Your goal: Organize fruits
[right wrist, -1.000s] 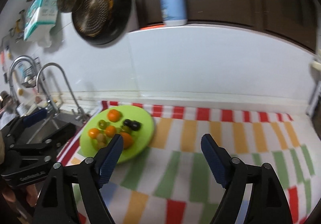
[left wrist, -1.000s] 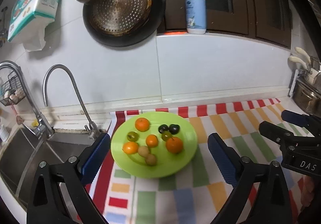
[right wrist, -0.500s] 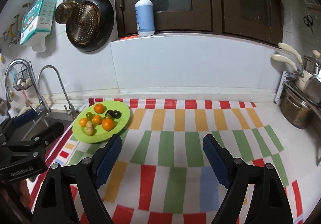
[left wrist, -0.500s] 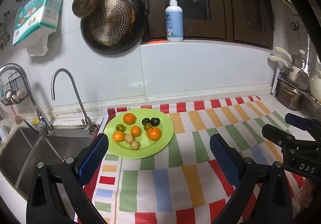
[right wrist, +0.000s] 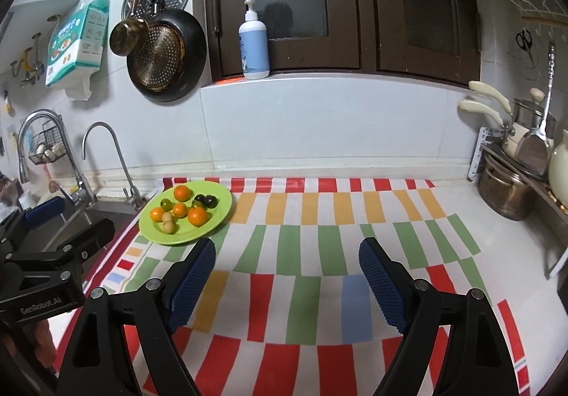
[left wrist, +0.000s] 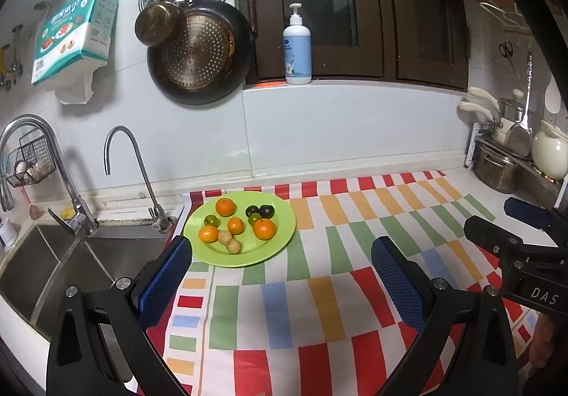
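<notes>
Left wrist view: plate (left wrist: 284,236) farther off than before; both grippers empty.

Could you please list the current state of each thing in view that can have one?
left gripper: open, holding nothing, above the cloth.
right gripper: open, holding nothing.
green plate: flat on the striped cloth, loaded with fruit.
oranges: four, resting on the plate.
dark fruits: on the plate, touching each other.
faucet: no water running.
pump bottle: upright on the ledge.
cabinet doors: closed.
</notes>
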Motion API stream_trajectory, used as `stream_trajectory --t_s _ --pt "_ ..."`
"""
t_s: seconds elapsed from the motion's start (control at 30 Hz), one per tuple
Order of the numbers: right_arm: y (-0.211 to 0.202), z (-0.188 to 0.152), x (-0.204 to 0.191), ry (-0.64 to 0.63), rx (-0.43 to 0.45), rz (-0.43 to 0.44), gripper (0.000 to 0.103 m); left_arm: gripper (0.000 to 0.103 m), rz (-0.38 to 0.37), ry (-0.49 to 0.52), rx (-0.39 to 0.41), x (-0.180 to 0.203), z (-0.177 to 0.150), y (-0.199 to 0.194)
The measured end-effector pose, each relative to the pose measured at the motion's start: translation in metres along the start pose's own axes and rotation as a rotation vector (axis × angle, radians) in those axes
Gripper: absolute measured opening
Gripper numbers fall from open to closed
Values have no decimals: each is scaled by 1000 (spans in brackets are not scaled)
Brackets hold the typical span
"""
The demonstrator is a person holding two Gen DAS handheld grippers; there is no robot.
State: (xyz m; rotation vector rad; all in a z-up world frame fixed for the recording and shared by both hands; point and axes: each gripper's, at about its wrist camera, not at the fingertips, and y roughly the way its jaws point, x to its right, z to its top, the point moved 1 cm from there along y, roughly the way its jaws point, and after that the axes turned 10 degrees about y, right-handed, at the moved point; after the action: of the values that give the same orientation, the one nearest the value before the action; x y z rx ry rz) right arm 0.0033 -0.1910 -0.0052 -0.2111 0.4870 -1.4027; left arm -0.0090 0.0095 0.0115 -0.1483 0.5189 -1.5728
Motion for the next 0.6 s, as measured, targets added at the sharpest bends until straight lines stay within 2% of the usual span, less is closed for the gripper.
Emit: stream_trajectory --t_s 0.6 --pt "-21 -6 7 9 17 -9 84 103 -27 3 16 10 -1 -17"
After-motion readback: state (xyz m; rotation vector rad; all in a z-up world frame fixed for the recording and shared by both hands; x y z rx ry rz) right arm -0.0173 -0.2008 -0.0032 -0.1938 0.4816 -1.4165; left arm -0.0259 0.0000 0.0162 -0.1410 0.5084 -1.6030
